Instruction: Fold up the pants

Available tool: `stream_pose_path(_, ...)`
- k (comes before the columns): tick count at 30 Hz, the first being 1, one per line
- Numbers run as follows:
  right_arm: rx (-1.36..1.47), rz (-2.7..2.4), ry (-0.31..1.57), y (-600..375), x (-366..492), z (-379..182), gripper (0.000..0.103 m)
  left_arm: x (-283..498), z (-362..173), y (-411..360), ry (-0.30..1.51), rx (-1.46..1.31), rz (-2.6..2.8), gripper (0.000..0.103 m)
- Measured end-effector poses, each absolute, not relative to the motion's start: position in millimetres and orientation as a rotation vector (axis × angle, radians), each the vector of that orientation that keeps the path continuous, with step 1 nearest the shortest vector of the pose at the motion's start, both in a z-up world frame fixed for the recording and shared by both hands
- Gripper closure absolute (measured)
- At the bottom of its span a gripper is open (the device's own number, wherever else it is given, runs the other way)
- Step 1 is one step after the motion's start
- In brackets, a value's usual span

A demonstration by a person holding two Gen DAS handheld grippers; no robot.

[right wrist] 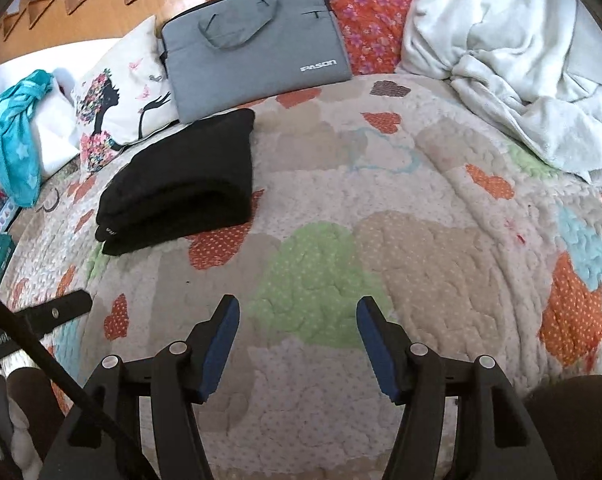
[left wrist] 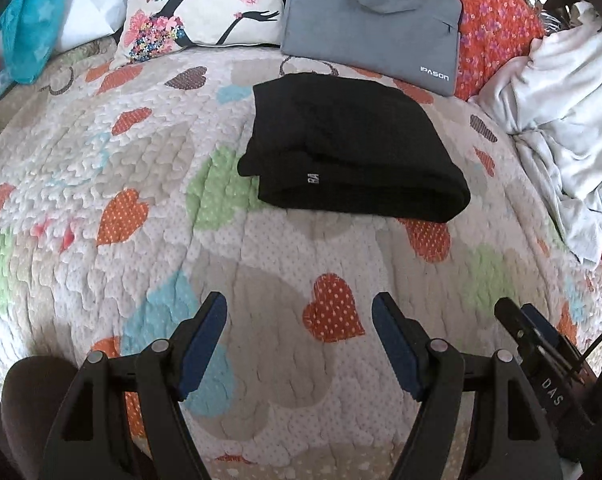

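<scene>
The black pants [left wrist: 353, 148] lie folded into a compact stack on the heart-patterned quilt [left wrist: 141, 184], with a small white label on the near fold. They also show in the right wrist view [right wrist: 181, 184] at the left. My left gripper [left wrist: 299, 312] is open and empty, well short of the pants. My right gripper [right wrist: 297, 316] is open and empty over the quilt [right wrist: 381, 200], to the right of the pants. The right gripper [left wrist: 541, 344] shows at the left view's right edge.
A grey laptop bag [left wrist: 369, 20] lies just behind the pants, also in the right view [right wrist: 253, 48]. A printed pillow [left wrist: 197, 8] and teal cloth [left wrist: 33, 20] sit at back left. A white blanket [right wrist: 513, 60] is bunched at the right.
</scene>
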State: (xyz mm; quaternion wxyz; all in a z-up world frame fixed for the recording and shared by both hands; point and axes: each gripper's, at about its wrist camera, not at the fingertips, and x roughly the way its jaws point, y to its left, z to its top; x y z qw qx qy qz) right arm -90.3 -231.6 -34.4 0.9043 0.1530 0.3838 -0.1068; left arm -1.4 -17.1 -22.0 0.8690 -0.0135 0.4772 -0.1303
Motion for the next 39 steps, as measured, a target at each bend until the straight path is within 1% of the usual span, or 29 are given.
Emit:
stream_pose_path(14, 0.259, -0.245, 0.788, -224, -85, -37, 0.034, -2, -37, -25, 1.032, 0.009, -0.272, 0.029)
stream_pose_path(39, 0.240, -0.249, 0.806, -224, -79, -41, 0.032, 2, -51, -29, 1.062, 0.055, -0.252, 0.029)
